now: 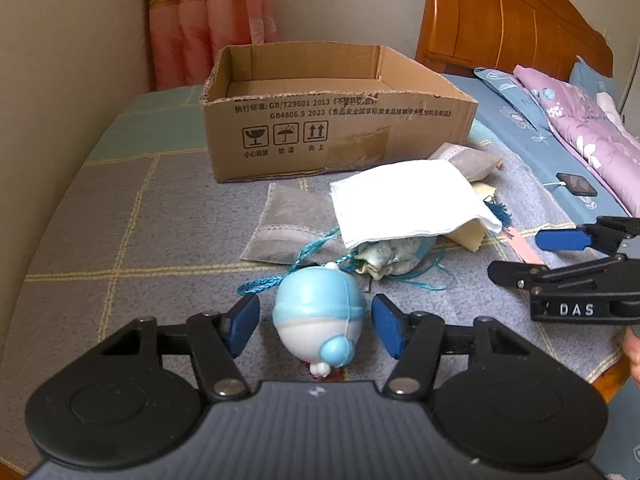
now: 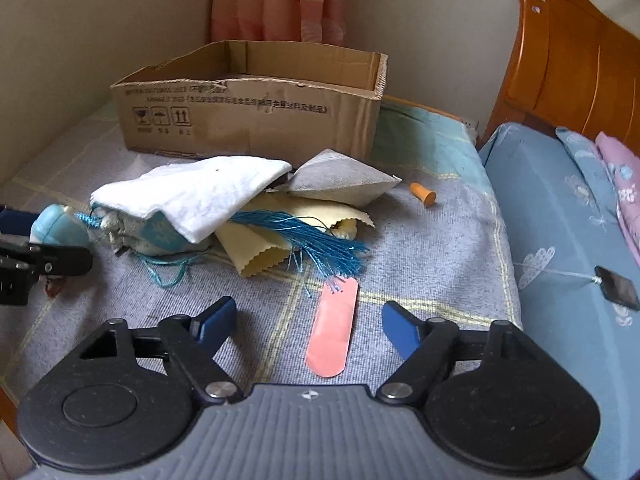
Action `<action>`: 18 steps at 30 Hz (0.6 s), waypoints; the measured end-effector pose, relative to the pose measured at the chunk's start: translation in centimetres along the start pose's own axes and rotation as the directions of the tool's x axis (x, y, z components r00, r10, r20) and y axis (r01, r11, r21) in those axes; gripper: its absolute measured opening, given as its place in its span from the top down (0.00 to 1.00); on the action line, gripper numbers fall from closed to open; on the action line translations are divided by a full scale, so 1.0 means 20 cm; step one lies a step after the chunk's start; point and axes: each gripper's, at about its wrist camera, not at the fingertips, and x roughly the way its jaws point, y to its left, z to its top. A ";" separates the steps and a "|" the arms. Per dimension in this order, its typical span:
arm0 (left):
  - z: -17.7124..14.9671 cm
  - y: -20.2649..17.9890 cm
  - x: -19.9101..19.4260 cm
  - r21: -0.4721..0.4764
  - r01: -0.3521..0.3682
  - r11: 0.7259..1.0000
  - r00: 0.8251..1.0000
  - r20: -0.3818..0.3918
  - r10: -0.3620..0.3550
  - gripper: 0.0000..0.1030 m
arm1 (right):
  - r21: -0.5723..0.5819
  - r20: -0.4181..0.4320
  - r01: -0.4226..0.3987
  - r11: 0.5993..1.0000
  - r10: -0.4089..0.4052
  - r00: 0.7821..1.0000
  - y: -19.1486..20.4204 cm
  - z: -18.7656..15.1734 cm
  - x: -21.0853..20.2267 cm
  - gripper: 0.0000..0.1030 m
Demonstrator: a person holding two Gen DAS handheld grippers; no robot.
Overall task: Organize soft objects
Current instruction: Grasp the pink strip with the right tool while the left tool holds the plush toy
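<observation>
Left hand-held gripper [image 1: 316,326]: partly open, straddling blue-white squishy toy [image 1: 320,316], pads just clear, positioned for pickup. Right hand-held gripper [image 2: 308,330]: wide, empty, pink strip [image 2: 334,334] between pads. Cardboard box [image 1: 320,128] beyond, awaiting items.

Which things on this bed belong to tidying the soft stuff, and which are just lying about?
For the job: blue squishy toy, white cloth, yellow cloth, grey sachets, tasselled pouch, pink strip, cardboard box.

Lying about: phone, purple quilt, curtain.
</observation>
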 end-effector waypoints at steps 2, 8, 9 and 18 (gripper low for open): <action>0.00 0.00 0.00 0.000 0.000 1.000 1.000 -0.002 0.000 0.41 | 0.017 0.000 -0.002 1.000 0.002 1.000 -0.02 0.00 0.00 0.30; 0.01 -0.01 0.01 0.004 0.000 1.000 1.000 -0.004 0.000 0.41 | 0.054 0.001 0.050 0.997 -0.051 0.999 -0.04 0.00 -0.02 0.54; 0.01 -0.01 0.01 0.006 0.000 1.000 1.000 -0.003 0.000 0.41 | 0.051 0.000 0.058 0.997 -0.058 0.998 -0.03 0.00 -0.02 0.58; 0.02 -0.02 0.00 0.016 0.003 1.000 1.000 0.000 -0.003 0.47 | 0.059 -0.026 0.059 0.997 -0.058 0.998 0.00 0.03 -0.01 0.75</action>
